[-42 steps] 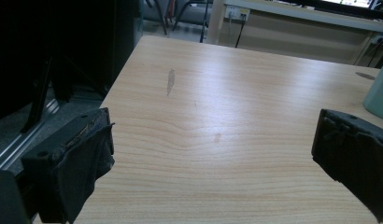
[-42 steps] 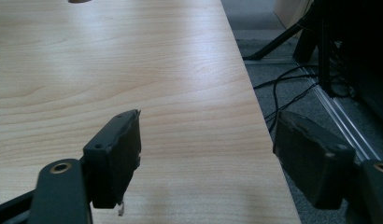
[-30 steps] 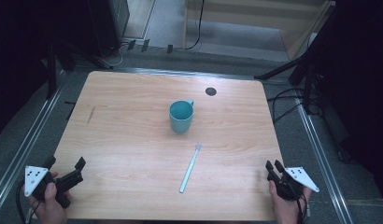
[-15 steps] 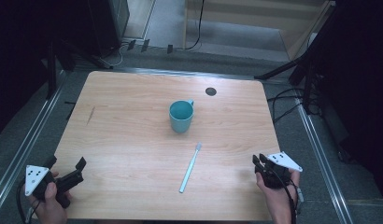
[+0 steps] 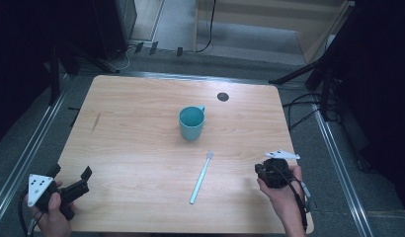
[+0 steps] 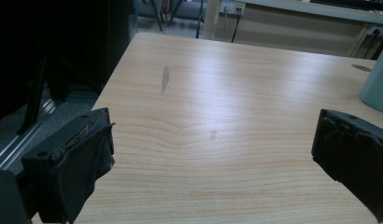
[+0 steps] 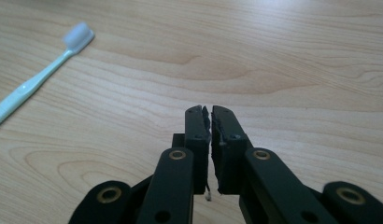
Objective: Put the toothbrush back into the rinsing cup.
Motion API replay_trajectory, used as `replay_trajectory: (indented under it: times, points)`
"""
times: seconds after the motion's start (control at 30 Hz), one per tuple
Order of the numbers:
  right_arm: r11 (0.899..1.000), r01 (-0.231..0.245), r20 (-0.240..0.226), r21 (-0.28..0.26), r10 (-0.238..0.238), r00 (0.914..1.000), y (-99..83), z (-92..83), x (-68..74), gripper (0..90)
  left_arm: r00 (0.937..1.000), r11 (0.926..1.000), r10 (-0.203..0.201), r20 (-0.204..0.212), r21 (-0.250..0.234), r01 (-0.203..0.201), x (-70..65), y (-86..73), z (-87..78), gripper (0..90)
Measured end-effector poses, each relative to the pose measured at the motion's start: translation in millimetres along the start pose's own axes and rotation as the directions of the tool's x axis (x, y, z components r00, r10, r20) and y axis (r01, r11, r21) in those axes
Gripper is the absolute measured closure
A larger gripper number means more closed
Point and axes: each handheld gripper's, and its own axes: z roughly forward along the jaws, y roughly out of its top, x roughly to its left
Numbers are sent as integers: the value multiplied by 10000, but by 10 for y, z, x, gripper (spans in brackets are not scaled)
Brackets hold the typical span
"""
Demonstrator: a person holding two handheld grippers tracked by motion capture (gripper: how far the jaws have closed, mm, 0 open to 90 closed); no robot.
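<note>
A teal mug stands upright near the table's middle, its side also at the right edge of the left gripper view. A pale blue toothbrush lies flat in front of it, bristle head toward the mug; its head and neck show in the right gripper view. My right gripper is shut with nothing in it, low over the table to the right of the toothbrush. At the front left corner my left gripper is open and empty, its jaws wide apart.
The wooden table has a dark round hole at the back right and a dark scuff on the left. Metal rails, cables and stands surround it on the floor.
My right gripper has moved left and forward from the front right corner toward the toothbrush. The left gripper, mug and toothbrush have stayed put.
</note>
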Motion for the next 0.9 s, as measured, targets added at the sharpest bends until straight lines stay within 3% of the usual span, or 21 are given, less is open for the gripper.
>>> replay_trajectory:
  times: [0.07, 0.1, 0.27, 0.3, 0.33, 0.37, 0.4, 0.47, 0.6, 0.67, 0.9]
  points:
    - [9999, 14, 50, 137, -14, 10000, 13, 6, 17, 861, 10000, 10000, -1, -1, -2, 1, -1, 0, 1, 0]
    - [9983, 187, 118, 548, -194, 9997, 47, 29, 59, 876, 10000, 10000, -22, -6, -3, 22, 1, 0, 0, 0]
    - [9917, 374, -45, 1231, -371, 9993, 122, 55, 159, 886, 10000, 10000, -41, -13, 3, 41, 1, 0, 2, 0]
    - [9837, 250, -320, 1783, -196, 9993, 172, 75, 233, 887, 10000, 10000, -17, -18, 5, 17, 0, 0, 2, 0]
    - [9837, 250, -320, 1783, -196, 9993, 172, 75, 233, 887, 10000, 10000, -17, -18, 5, 17, 0, 0, 2, 0]
    - [9684, 149, -713, 2489, 30, 9975, 213, 118, 309, 900, 10000, 10000, -5, -21, 5, 5, -2, 1, 2, 0]
    - [9648, 173, -761, 2625, 29, 9971, 227, 130, 342, 900, 10000, 10000, 3, -29, 5, -3, -2, 1, 3, 0]
    - [9613, 264, -751, 2743, -59, 9972, 245, 147, 384, 900, 10000, 10000, 17, -51, 4, -17, -3, 1, 3, 0]
    - [9403, 696, -829, 3332, -443, 9956, 336, 245, 598, 900, 10000, 10000, 29, -62, -14, -29, -6, 1, 6, 0]
    - [9386, 713, -884, 3375, -438, 9951, 348, 254, 630, 900, 10000, 10000, 34, -60, -18, -34, -6, 1, 6, 0]
    - [9217, 1370, -1357, 3629, -932, 9864, 432, 354, 999, 900, 9998, 9999, 147, -105, 22, -147, -15, 2, 10, 0]
